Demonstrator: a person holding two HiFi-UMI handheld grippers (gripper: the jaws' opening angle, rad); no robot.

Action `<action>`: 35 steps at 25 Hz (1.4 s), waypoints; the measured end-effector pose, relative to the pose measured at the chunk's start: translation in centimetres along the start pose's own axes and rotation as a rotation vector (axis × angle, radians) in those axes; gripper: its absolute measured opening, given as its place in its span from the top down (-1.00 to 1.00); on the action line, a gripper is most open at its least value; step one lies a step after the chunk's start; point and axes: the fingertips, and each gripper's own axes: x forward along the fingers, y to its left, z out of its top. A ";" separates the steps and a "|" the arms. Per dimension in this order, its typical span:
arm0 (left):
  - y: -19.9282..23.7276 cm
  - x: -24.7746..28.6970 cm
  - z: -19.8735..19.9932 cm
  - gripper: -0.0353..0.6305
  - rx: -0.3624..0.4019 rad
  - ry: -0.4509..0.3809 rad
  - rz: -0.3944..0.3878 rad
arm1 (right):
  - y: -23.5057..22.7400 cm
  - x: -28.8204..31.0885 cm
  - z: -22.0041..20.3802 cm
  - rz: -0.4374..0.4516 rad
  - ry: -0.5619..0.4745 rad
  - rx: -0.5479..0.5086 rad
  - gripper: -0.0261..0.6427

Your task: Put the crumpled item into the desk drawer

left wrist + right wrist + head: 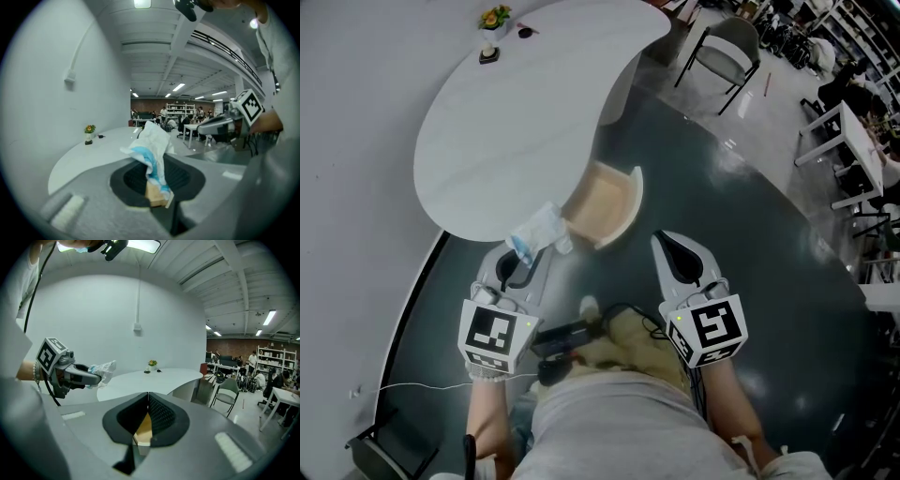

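- Left gripper (525, 255), nearest me, clamps the crumpled item (540, 228) just left of the open drawer (630, 199).
- Right gripper (666, 246): jaws together, empty.
- I should carry it rightward over the drawer, lower, then release.

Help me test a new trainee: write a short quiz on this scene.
1. True or false: the drawer is shut.
2. Which holds the crumpled wrapper? A. left gripper B. right gripper C. neither
3. What stands at the far end of the desk?
Key: 1 false, it is open. 2 A; the right gripper has its jaws together, empty. 3 a potted flower.
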 end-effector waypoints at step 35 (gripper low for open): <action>-1.4 9.0 -1.5 0.70 -0.028 0.041 -0.078 | -6.0 3.3 -3.5 0.031 0.083 0.029 0.91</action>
